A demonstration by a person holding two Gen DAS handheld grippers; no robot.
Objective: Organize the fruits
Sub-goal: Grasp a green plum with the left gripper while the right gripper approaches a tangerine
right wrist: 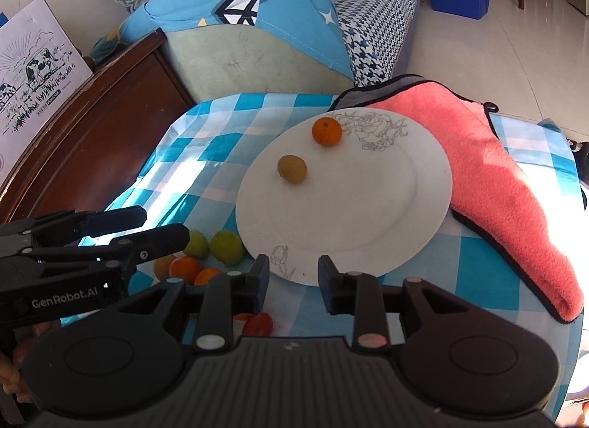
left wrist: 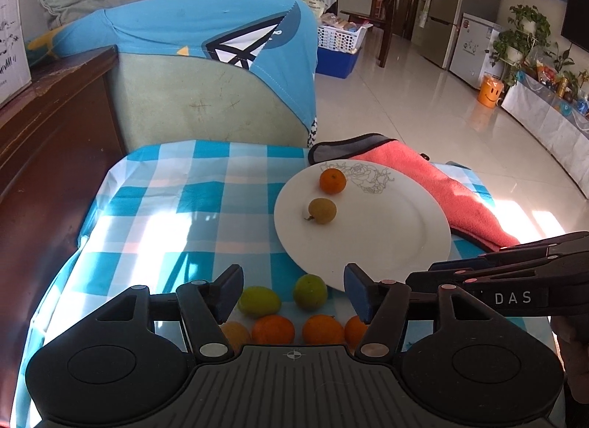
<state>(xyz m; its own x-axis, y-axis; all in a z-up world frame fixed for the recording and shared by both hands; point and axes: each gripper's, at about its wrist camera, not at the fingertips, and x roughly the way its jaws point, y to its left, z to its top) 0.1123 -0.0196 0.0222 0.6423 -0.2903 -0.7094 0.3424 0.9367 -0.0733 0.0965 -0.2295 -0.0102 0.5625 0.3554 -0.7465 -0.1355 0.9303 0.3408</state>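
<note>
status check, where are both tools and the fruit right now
Left tool open, empty, over loose fruit beside the plate. Right tool open, empty, at plate's near rim. Orange and brownish fruit on plate. Nothing blocking.

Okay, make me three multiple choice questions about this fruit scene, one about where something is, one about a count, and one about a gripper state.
1. Where is the pink towel?
A. Under the plate's far right edge
B. On the sofa
C. On the floor

2. How many fruits lie on the white plate?
A. None
B. Two
C. Five

3. How is the left gripper?
A. Shut on a fruit
B. Open, holding nothing
C. Not in view

Answers: 1 A, the plate's rim overlaps it on the table. 2 B, an orange and a brownish fruit. 3 B, its fingers stand apart over the green fruits.
</note>
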